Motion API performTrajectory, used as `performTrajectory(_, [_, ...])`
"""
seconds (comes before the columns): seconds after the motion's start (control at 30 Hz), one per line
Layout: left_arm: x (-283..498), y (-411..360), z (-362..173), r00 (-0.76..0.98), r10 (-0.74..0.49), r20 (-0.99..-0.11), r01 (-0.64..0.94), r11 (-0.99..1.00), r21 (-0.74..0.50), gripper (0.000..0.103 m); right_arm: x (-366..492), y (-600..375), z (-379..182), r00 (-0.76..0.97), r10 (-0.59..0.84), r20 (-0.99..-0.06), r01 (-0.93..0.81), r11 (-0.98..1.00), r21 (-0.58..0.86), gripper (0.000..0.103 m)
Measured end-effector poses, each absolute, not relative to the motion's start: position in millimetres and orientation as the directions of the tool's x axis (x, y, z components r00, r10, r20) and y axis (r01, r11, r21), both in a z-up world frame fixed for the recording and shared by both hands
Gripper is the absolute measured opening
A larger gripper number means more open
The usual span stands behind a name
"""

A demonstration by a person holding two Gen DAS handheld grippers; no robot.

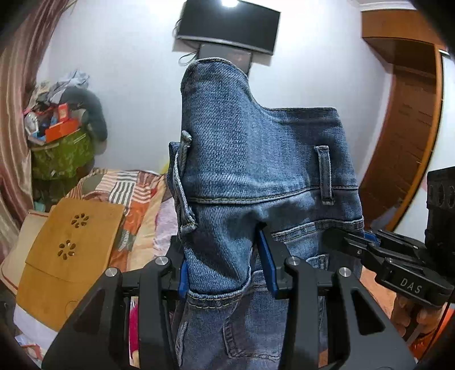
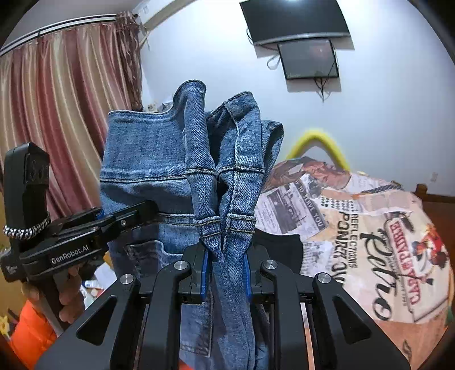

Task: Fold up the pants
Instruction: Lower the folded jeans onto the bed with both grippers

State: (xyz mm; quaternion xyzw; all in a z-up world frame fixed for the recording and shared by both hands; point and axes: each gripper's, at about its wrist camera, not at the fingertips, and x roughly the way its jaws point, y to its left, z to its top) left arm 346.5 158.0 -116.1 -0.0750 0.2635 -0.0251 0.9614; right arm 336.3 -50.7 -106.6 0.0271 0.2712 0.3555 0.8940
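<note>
Blue denim pants (image 1: 256, 159) hang in the air, held up by the waistband between both grippers. My left gripper (image 1: 226, 267) is shut on a thick bunch of the waistband near a belt loop. In the same view the right gripper (image 1: 366, 242) reaches in from the right and bites the band's other end. In the right wrist view my right gripper (image 2: 226, 273) is shut on a gathered fold of the pants (image 2: 159, 159), and the left gripper (image 2: 142, 212) clamps the band from the left. The legs drop out of sight below.
A bed with a printed newspaper-pattern cover (image 2: 355, 227) lies below and ahead. A tan perforated board (image 1: 68, 244) and striped bedding (image 1: 128, 193) sit at the left, with a heap of clutter (image 1: 62, 122) by the pink curtain (image 2: 57, 113). A wall television (image 2: 295, 20) and wooden door (image 1: 406, 128) stand behind.
</note>
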Motion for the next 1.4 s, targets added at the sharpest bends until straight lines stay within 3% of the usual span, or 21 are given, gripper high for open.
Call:
performTrajectory(0.53, [496.0,194.9,-251.8,0.779,-0.062,-0.624,-0.064,0.982,-0.178,0.038,474.1,-9.2,-231.4,0.535,0.571,-0.623,-0.495,0.809,0.317,0.017])
performTrajectory(0.8, [550.3,199.7,-306.6,0.702,-0.058,-0.710,-0.112,0.976,-0.190,0.038,501.0,-5.8,-268.8,0.533,0.506,-0.678,-0.463,0.845,0.266,0.016])
performTrajectory(0.9, [554.1,202.0,-326.8,0.650,-0.073,-0.757,-0.141,0.966,-0.215,0.043,498.5,-1.3,-282.0,0.511,0.459,-0.727,-0.472,0.857,0.209,0.017])
performTrajectory(1.03, [538.9,197.6,-323.3,0.660,-0.024,-0.751,-0.140,0.978,-0.155,0.054,485.9,-2.3,-288.0,0.524,0.387,-0.759,-0.463,0.877,0.127,0.023])
performTrajectory(1.17, [524.3,199.9,-306.0,0.665,0.014,-0.747,-0.135,0.986,-0.101,0.055,476.5,-9.8,-275.5,0.528,0.383,-0.758,-0.472,0.874,0.113,0.029])
performTrajectory(1.4, [470.2,203.9,-240.3,0.707,0.026,-0.707,-0.128,0.987,-0.093,0.055,436.6,-28.5,-204.8,0.609,0.455,-0.650,-0.509,0.853,0.120,0.030])
